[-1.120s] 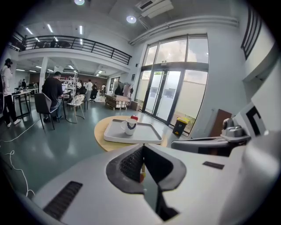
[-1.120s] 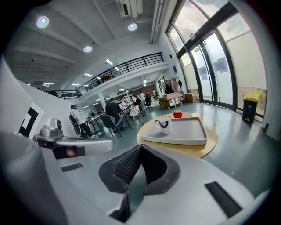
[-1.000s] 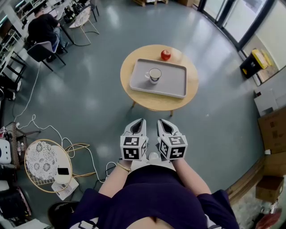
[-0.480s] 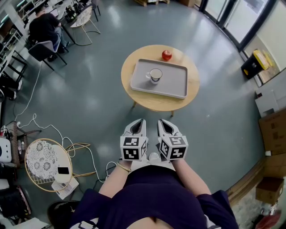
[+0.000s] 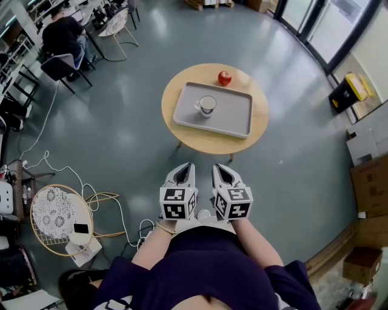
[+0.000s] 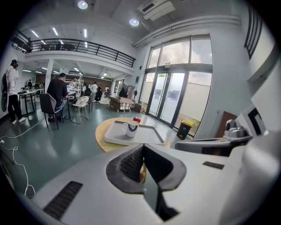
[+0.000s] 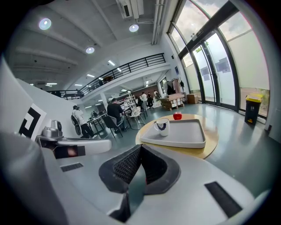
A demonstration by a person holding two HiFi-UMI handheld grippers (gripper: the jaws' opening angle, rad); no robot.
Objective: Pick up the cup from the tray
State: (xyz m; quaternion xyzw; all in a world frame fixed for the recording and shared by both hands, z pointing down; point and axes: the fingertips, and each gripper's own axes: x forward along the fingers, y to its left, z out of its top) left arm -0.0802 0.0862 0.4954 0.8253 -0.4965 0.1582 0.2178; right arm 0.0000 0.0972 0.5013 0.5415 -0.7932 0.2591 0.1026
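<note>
Though view has shifted slightly, white ceramic cup (image 5: 207, 104) sits untouched on grey rectangular tray (image 5: 233, 116); left gripper (image 5: 185, 169), right gripper (image 5: 220, 171) stay pressed together, empty; reach pending.

Bright, even light is seen throughout. Daylight is admitted through the glazed doors (image 6: 173, 94) right of centre in the left gripper view, and ceiling lamps (image 6: 82, 5) are lit along its top edge. Pale glare is spread over the floor (image 5: 130, 130) in the head view. Both gripper views are bowed at the edges and blackened at the corners; the left gripper (image 6: 143, 147) and right gripper (image 7: 141, 147) are rendered soft in the lower foreground
</note>
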